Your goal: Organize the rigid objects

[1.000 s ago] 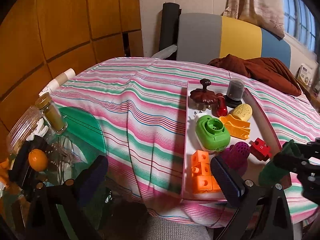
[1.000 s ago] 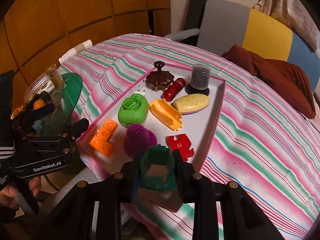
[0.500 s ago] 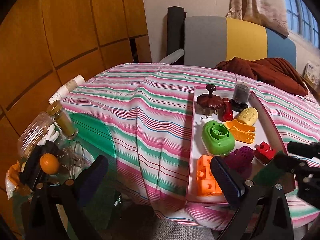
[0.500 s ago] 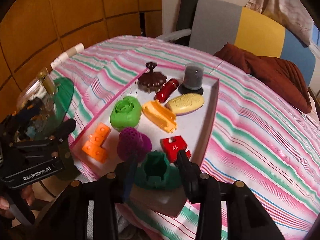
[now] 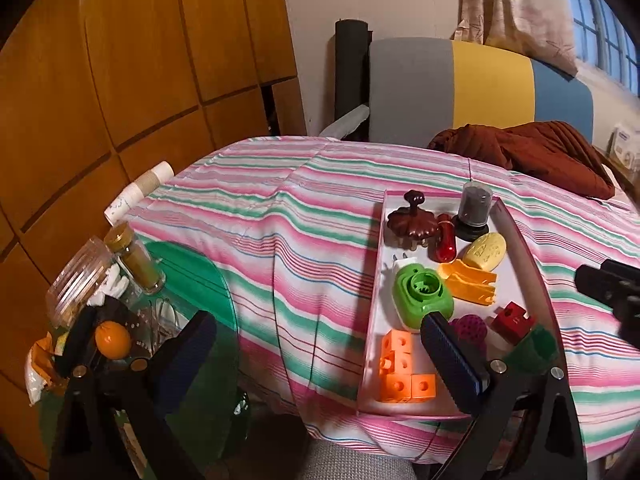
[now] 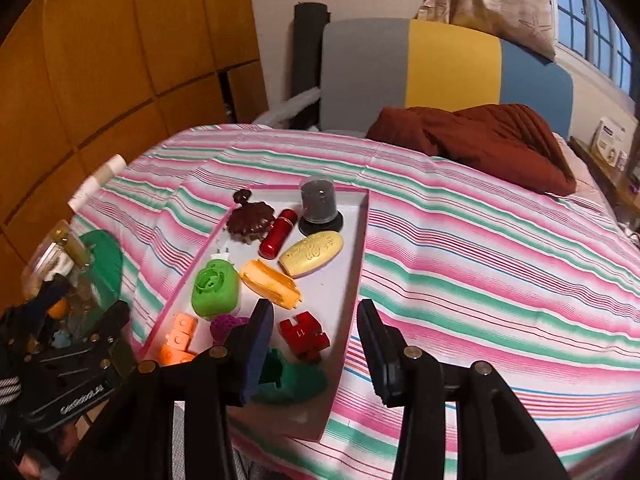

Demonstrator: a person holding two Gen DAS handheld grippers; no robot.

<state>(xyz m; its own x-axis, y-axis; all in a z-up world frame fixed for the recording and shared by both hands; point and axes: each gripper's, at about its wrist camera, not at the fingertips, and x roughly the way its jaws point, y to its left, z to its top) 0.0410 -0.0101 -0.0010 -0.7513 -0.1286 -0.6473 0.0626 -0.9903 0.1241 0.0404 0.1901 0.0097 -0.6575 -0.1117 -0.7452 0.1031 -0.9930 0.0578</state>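
Tray [image 6: 352,280] crowded left; right strip seemingly free.

Both views are moderately lit and warm-toned, with daylight entering through the window [image 5: 608,36] at two o'clock, where the panes look bluish and slightly overexposed. The fisheye bends the wooden wall panels [image 5: 120,80] at ten o'clock into curves, and black vignetting fills the corners. The striped bedcover [image 6: 480,260] shows soft shadows in its folds. Colours on the tray [image 6: 348,280] are saturated yet a little smeared. The lower edge from five to seven o'clock falls dark and blurred, and fine detail is soft throughout
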